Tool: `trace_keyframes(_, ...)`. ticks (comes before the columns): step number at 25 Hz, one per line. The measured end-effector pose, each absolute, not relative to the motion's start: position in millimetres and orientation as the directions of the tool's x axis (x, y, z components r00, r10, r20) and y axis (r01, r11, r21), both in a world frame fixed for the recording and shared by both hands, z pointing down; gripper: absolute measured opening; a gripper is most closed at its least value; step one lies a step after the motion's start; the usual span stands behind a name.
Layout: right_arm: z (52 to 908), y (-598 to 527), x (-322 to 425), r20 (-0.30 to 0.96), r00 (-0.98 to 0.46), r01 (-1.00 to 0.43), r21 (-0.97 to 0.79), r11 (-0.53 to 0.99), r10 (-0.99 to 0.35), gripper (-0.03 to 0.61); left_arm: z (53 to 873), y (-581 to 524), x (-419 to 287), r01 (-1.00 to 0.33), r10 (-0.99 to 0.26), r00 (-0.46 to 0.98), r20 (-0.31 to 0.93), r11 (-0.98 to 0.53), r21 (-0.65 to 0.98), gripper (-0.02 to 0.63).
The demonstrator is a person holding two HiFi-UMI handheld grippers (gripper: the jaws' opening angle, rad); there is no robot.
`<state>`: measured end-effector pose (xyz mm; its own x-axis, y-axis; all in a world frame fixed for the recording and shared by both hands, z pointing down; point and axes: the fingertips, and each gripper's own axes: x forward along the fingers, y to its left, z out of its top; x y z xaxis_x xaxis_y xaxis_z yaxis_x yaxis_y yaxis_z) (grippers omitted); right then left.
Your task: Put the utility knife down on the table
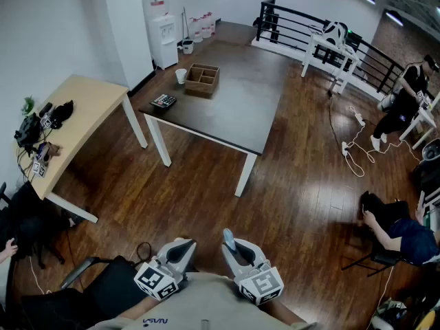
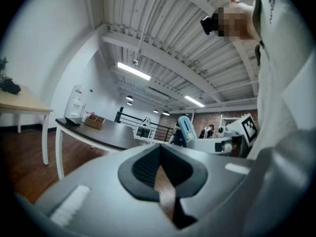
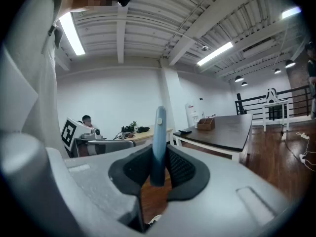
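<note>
A light blue utility knife (image 1: 229,239) stands upright between the jaws of my right gripper (image 1: 236,248), which is shut on it close to my body. In the right gripper view the knife (image 3: 158,142) rises from between the black pads (image 3: 181,168). My left gripper (image 1: 180,251) is beside it, shut with nothing in it; its pads (image 2: 143,168) meet with only a thin slit. The left gripper view also shows the knife (image 2: 185,131) off to the right. The dark table (image 1: 234,105) stands well ahead across the wooden floor.
On the dark table's far left end are a wooden box (image 1: 202,79), a calculator (image 1: 163,101) and a cup (image 1: 181,75). A light wooden table (image 1: 75,115) stands at the left, a black chair (image 1: 89,284) near me. A person (image 1: 402,229) sits on the floor at the right, near cables (image 1: 354,150).
</note>
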<state>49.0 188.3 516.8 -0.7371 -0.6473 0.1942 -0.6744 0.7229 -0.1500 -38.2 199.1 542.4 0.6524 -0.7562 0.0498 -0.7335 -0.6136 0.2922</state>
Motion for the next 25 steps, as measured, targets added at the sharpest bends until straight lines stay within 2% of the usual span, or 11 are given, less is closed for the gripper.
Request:
trace_keyframes(7,511.6,134.2,12.5,0.202,-0.712,-0.701,-0.149,0.697,-0.673,0.072,534.0,142.0,-75.4,-0.717,-0.739,0.673,0.032,-0.640,0.277,0.002)
trace_keyframes(20,493.7,43.9,-104.9,0.227,-0.682,-0.730,-0.140,0.669,-0.696,0.072,511.1,44.1,-193.2,-0.697,-0.728,0.686,0.000,-0.657,0.288,0.002)
trace_keyframes(25,494.0,10.7,-124.3,0.247,-0.667,-0.741,-0.119,0.661,-0.703,0.074,511.3,16.0,-217.3,-0.698,-0.736,0.677,-0.025,-0.652,0.295,0.002)
